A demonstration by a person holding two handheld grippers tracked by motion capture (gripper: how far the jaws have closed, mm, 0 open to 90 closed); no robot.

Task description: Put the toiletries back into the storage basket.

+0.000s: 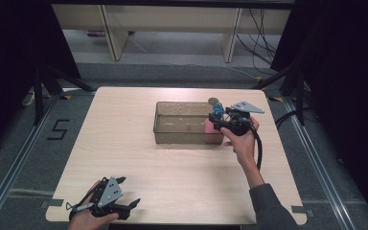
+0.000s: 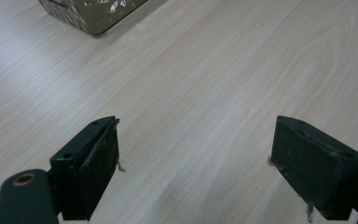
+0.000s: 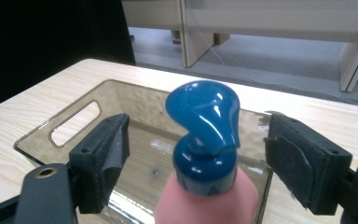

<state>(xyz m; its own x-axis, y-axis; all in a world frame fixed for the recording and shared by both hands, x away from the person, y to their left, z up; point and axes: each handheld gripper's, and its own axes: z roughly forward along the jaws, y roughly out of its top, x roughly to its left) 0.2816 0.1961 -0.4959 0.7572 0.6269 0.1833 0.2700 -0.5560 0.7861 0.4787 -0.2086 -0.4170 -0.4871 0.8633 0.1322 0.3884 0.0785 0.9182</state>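
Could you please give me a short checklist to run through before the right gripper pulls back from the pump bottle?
1. Right gripper jaws open, pads off the pump bottle: ok.
2. Bottle upright, blue pump head on top: ok.
3. Bottle inside the clear bin, at its right end: ok, judging by the high view.
4. Bottle base flat on the bin floor: cannot tell, hidden.
5. Left gripper open, holding nothing, away from the bin: ok.
6. Table in front of the bin free for the retreat: ok.
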